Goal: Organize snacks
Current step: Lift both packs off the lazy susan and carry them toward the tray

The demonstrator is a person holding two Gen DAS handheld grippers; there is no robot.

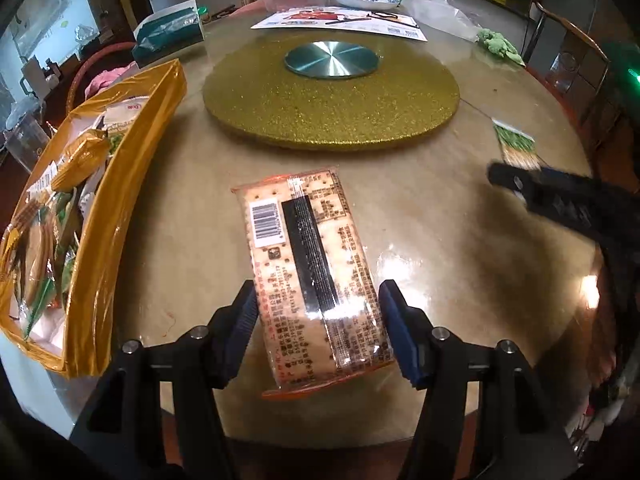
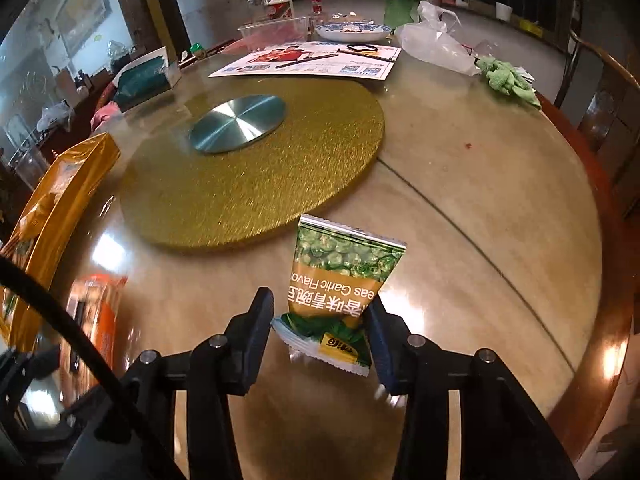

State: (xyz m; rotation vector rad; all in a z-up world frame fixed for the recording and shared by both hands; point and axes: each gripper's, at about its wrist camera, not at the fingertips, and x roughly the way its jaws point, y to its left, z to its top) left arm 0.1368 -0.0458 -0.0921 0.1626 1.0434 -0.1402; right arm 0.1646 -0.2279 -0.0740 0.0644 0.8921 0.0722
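1. Cracker pack point(image 1: 310, 276): a clear, orange-edged packet of crackers, barcode side up, lying lengthwise between the two fingers of the left gripper point(image 1: 318, 334). Both pads sit against its long edges, so the jaws appear closed on it; whether it rests on the table point(image 1: 440, 216) or is just lifted cannot be told.

2. Green pea packet point(image 2: 340, 280): a small pouch printed "Garlic Flavor", upside down to the camera, standing tilted between the fingers of the right gripper point(image 2: 320, 340). The right finger touches its lower corner and the left finger lies at its crimped hem; the jaws look pinched on its bottom end, with the top leaning away toward the turntable.

3. Gold tray point(image 1: 120, 184): a shiny gold-wrapped container at the table's left edge, just left of the cracker pack. It already holds a heap of small wrapped snacks point(image 1: 60, 208), which suggests much of the sorting is done.

4. Remaining work, as judged: the two gripped packets are the only loose snacks visible on the near table; both are outside the tray.

5. Surroundings: a gold glitter turntable point(image 1: 332, 96) with a metal hub point(image 1: 331, 59) lies beyond; farther off are a printed sheet point(image 2: 308, 62), a plate point(image 2: 352, 31) and a plastic bag point(image 2: 436, 44).
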